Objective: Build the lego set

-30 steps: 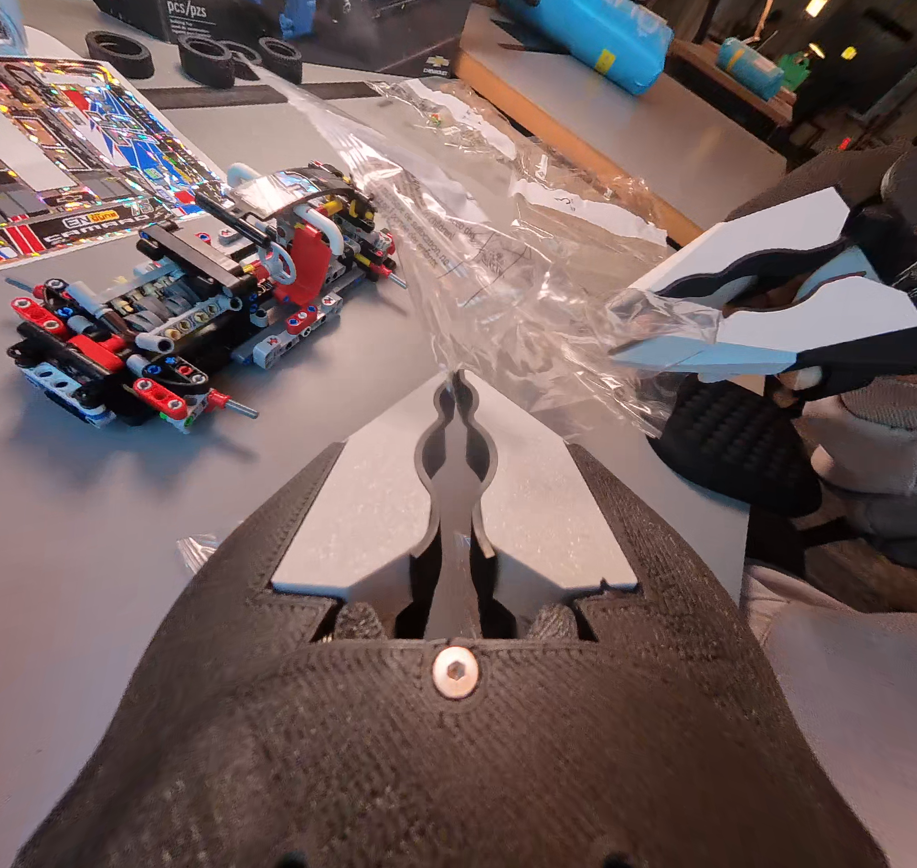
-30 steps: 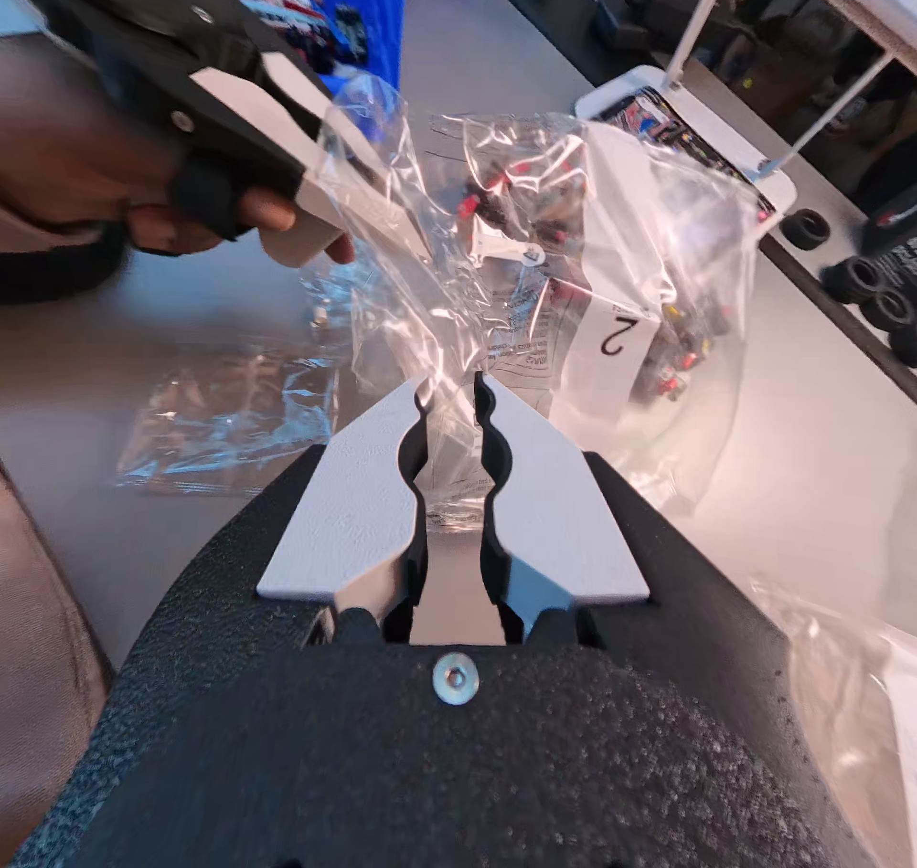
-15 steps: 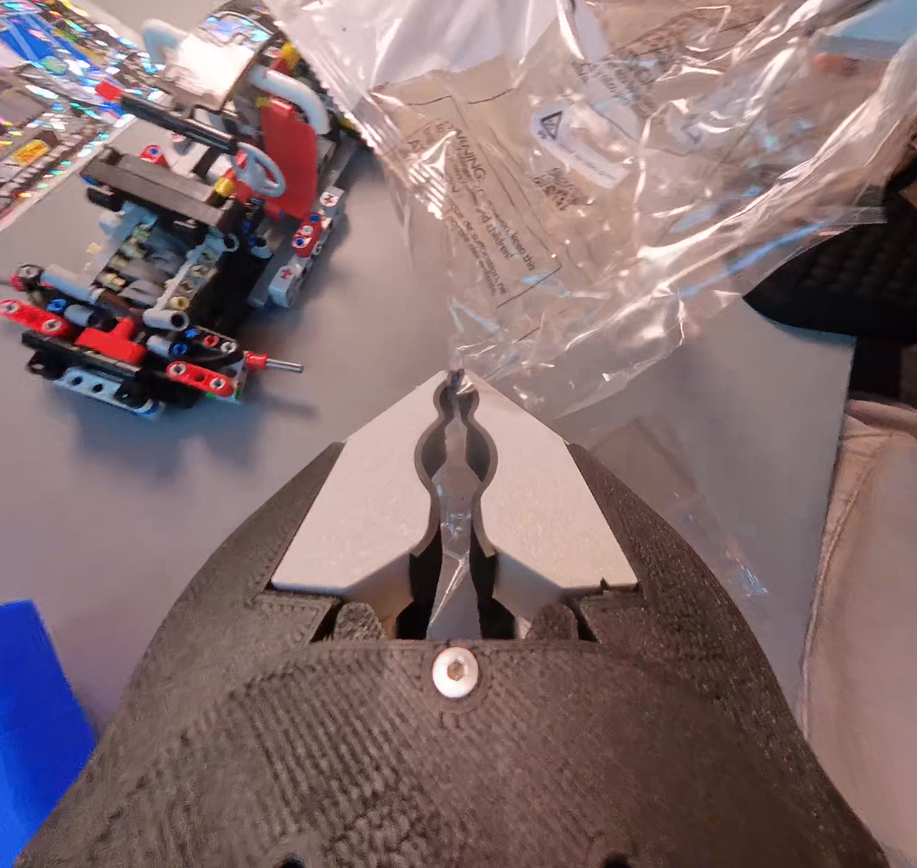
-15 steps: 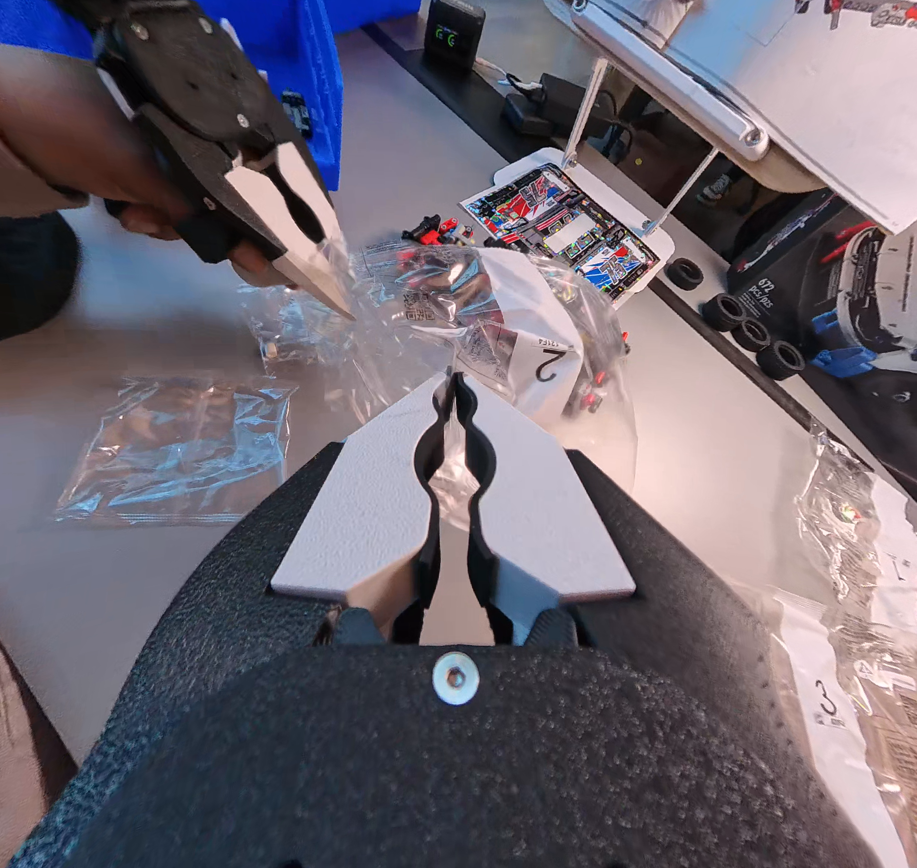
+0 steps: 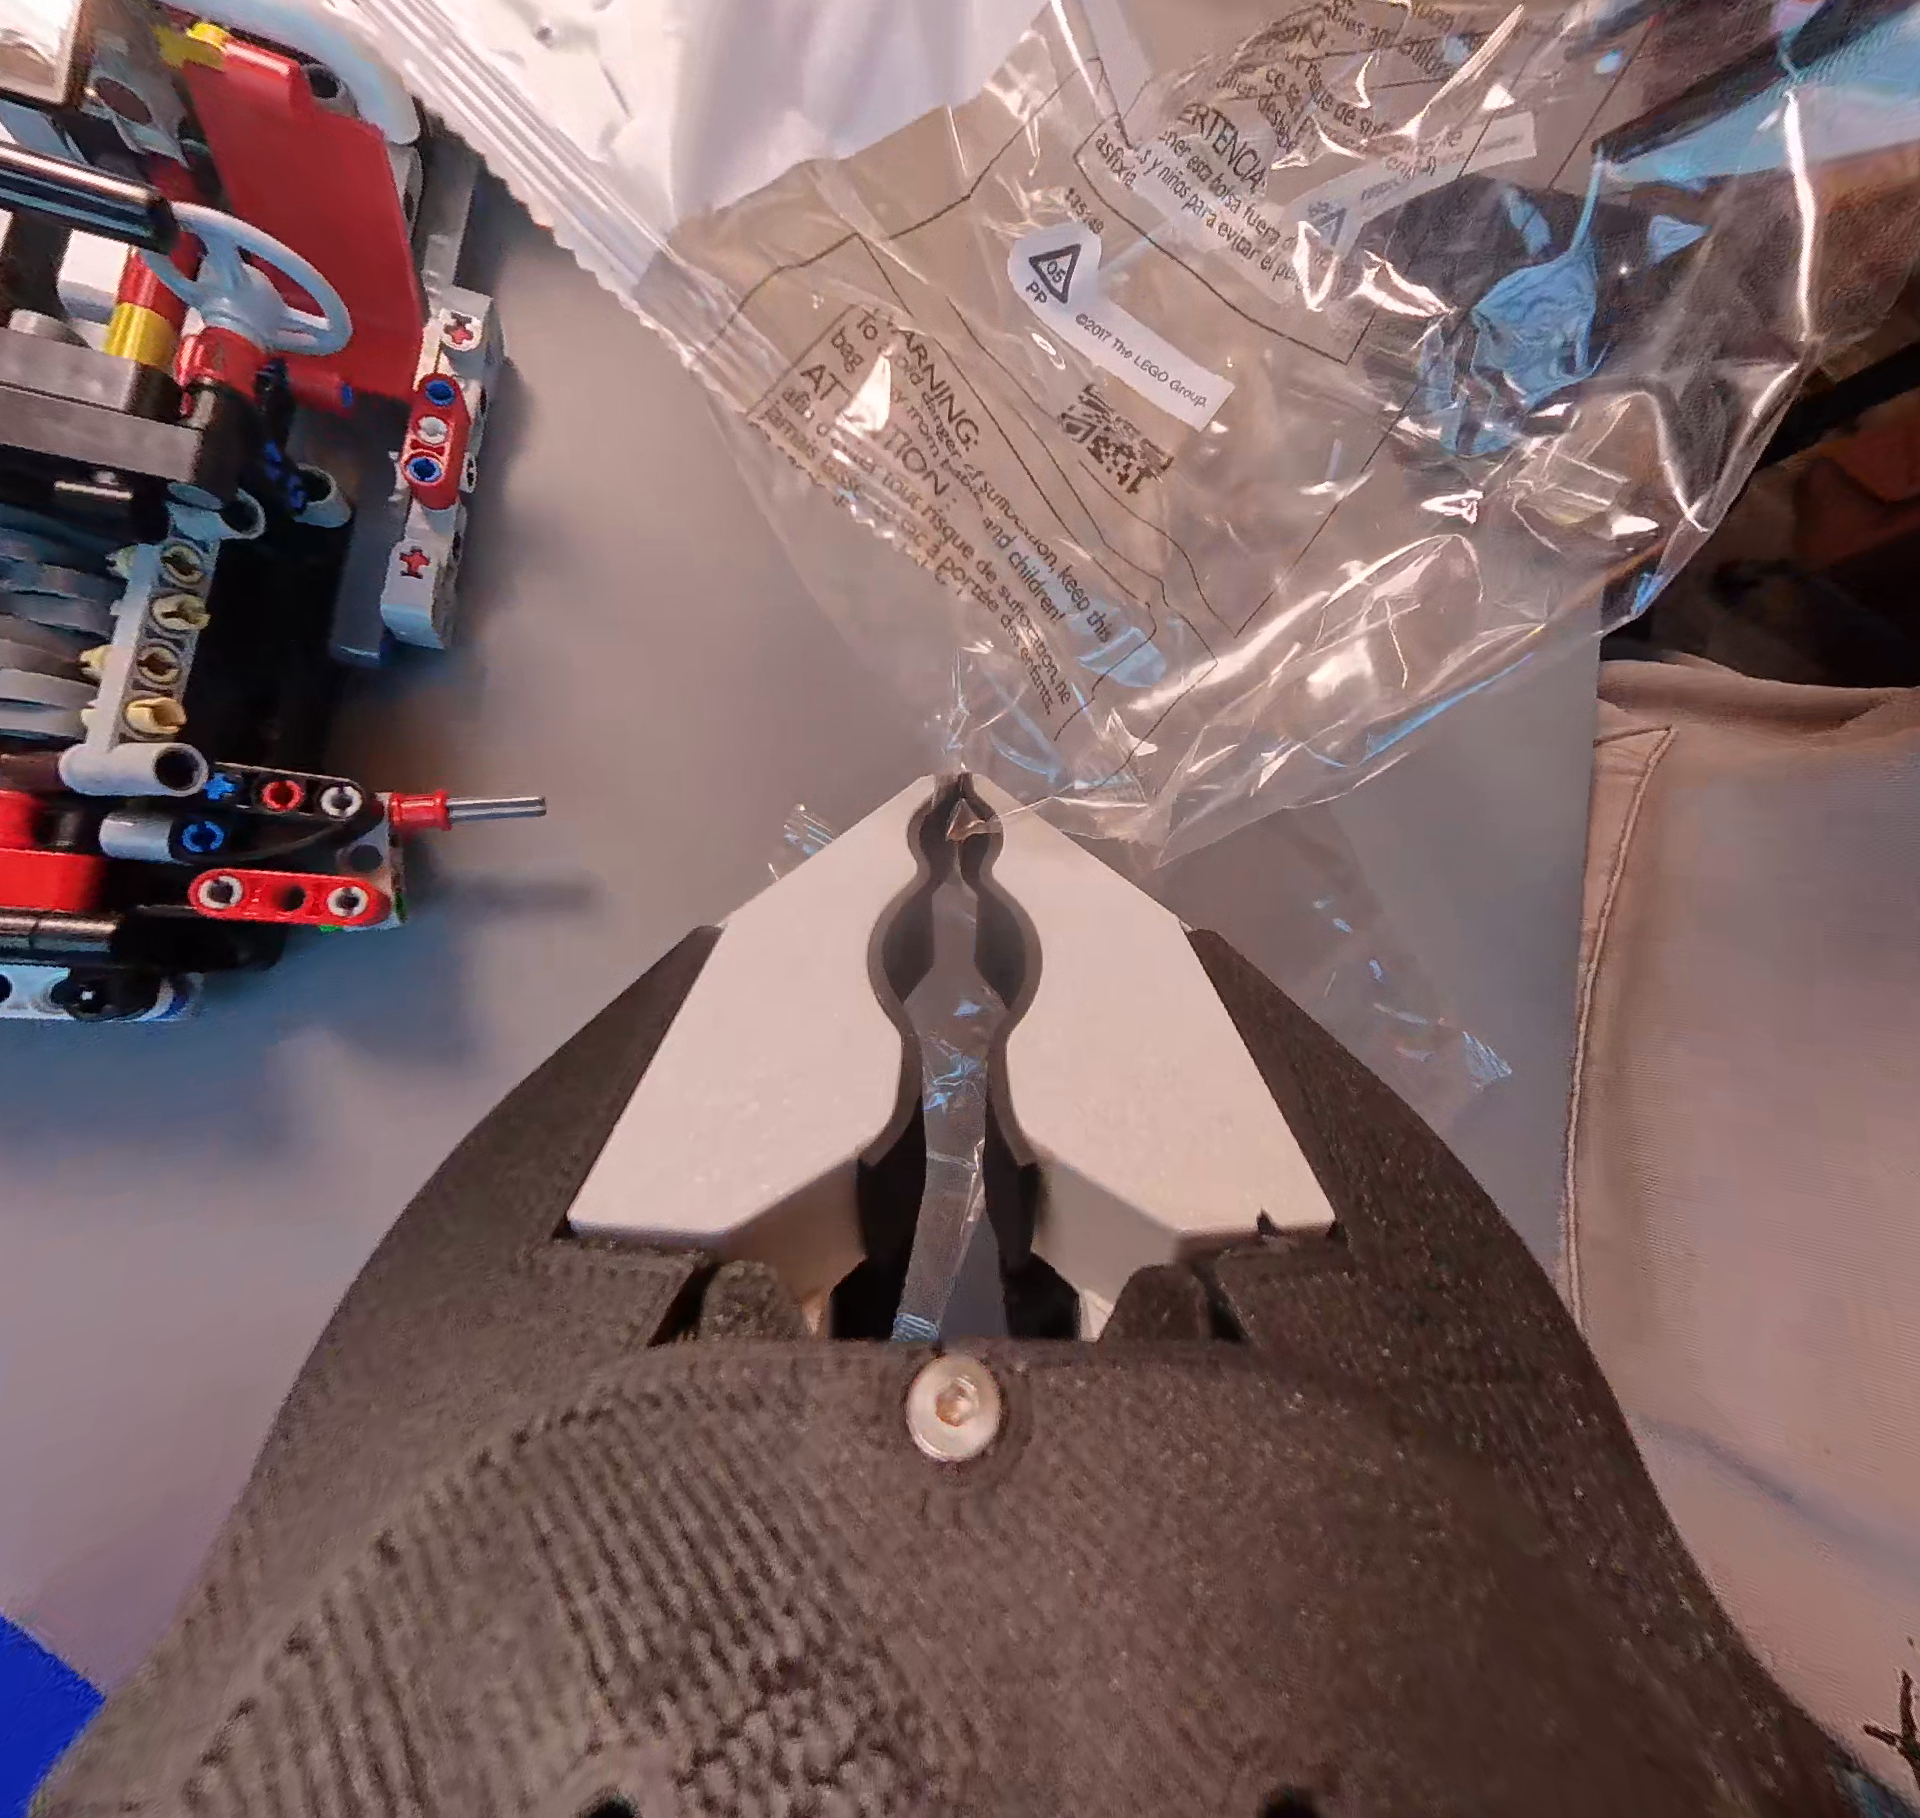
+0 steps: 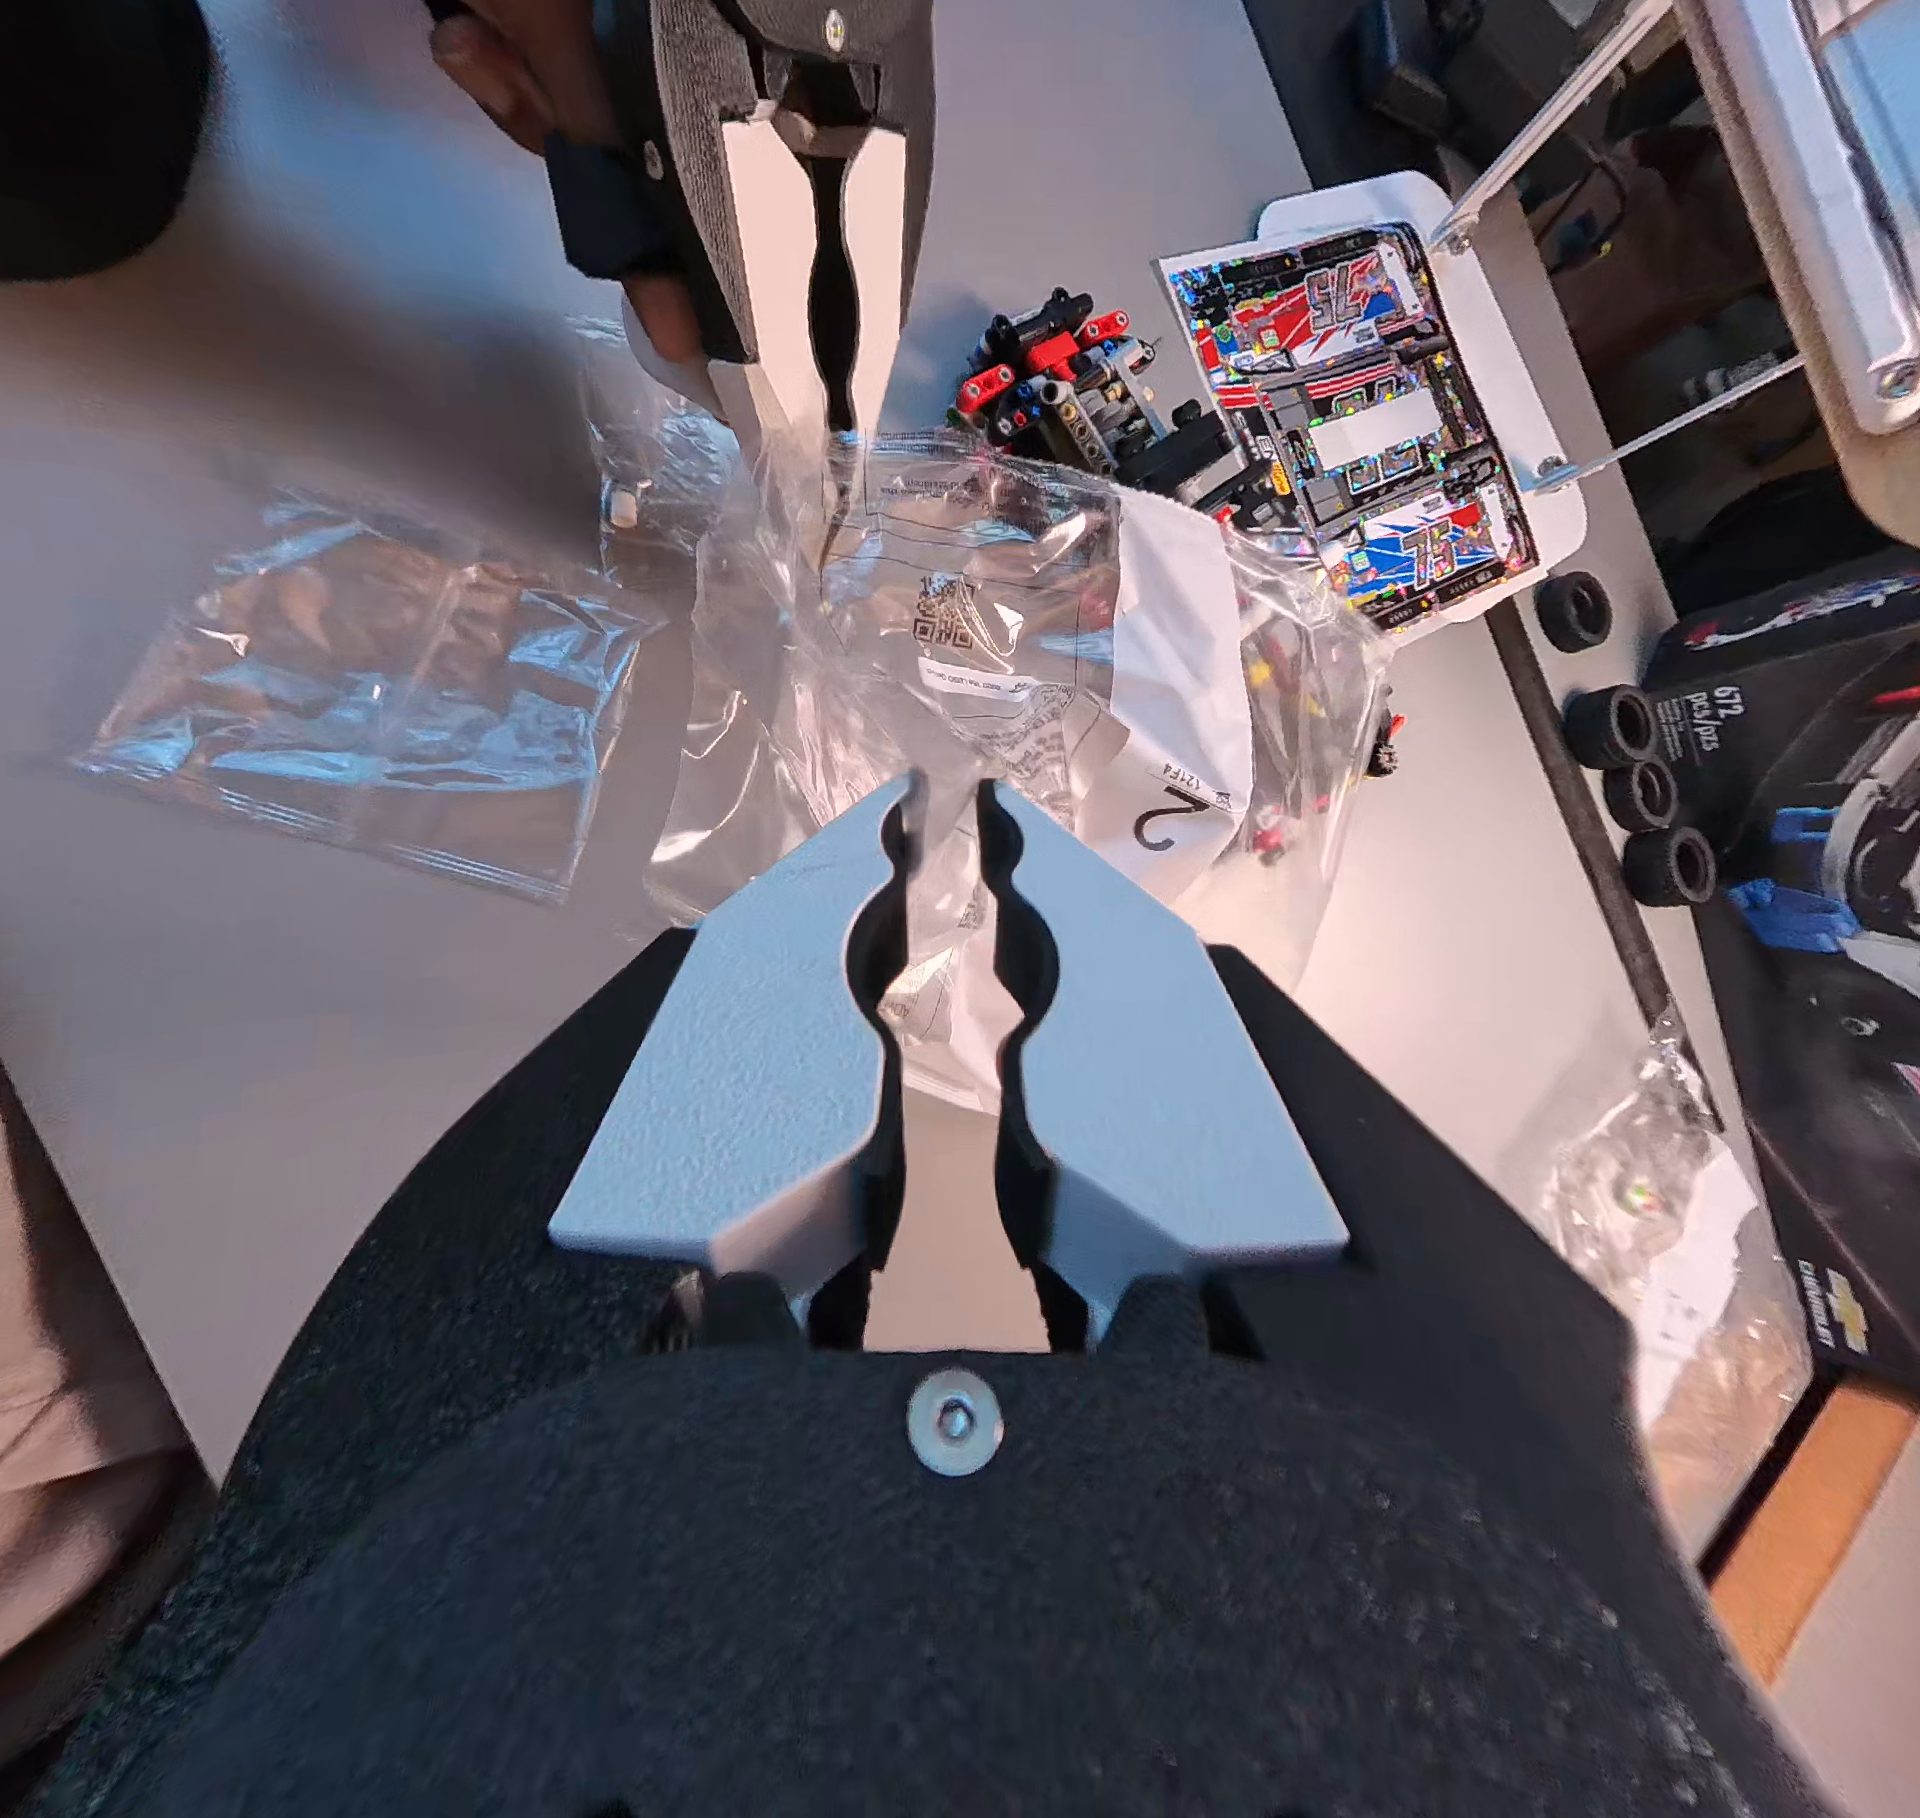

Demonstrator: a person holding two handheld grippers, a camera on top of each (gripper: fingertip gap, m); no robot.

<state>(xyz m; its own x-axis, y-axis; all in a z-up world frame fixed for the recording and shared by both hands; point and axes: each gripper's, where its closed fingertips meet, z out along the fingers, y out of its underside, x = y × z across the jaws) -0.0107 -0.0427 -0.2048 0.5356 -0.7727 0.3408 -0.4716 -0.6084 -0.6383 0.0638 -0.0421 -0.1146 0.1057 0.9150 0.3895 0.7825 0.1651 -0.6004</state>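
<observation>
- A grey table (image 6: 312, 1093) is seen under everything, its surface spread across both wrist views.
- A dark set box (image 6: 1829, 833) printed with a car picture is stood at the table's far right edge in the right wrist view, with black tyres (image 6: 1642, 792) lined up just beside it.
- A clear parts bag (image 5: 1091, 438) bearing a white label is held up off the table between the two grippers; small coloured pieces are gathered in its far end.
- The left gripper (image 5: 961, 802) is seen closed, a corner of the bag pinched at its tips and a strip of film trapped down the slot between the jaws. In the right wrist view it (image 6: 821, 418) is carried by a hand (image 6: 520, 33) and points down onto the bag's upper edge.
- The right gripper (image 6: 948, 794) is seen with its jaws a little apart; bag film lies in the gap, but whether it is touched cannot be told.
- A partly built car chassis (image 5: 229, 521) in black, red and grey is left on the table just beside the bag, a white steering wheel (image 5: 249, 298) fitted to it.
- A glittering sticker sheet (image 6: 1361, 428) is laid on a white base beyond the chassis.
- A flat empty bag (image 6: 353, 688) is laid on the table to the left.
- Another bag (image 6: 1662, 1238) is laid near the box.
</observation>
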